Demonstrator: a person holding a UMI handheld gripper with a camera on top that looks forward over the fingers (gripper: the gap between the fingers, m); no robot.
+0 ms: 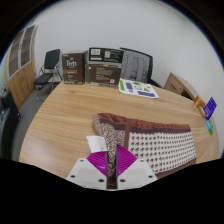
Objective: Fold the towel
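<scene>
Your gripper (111,163) bites the towel's near corner, bottom center of frame.
Both magenta pads (97,160) pinch the patterned towel (150,145); it spreads right of the fingers across the wooden table (70,115). Booklets (137,89) lie farther back, upper right. Boxes (90,68) and chairs (50,65) sit upper left.

one towel (150,143), one table (70,115), two chairs (50,68), two upright display boards (75,70)
</scene>
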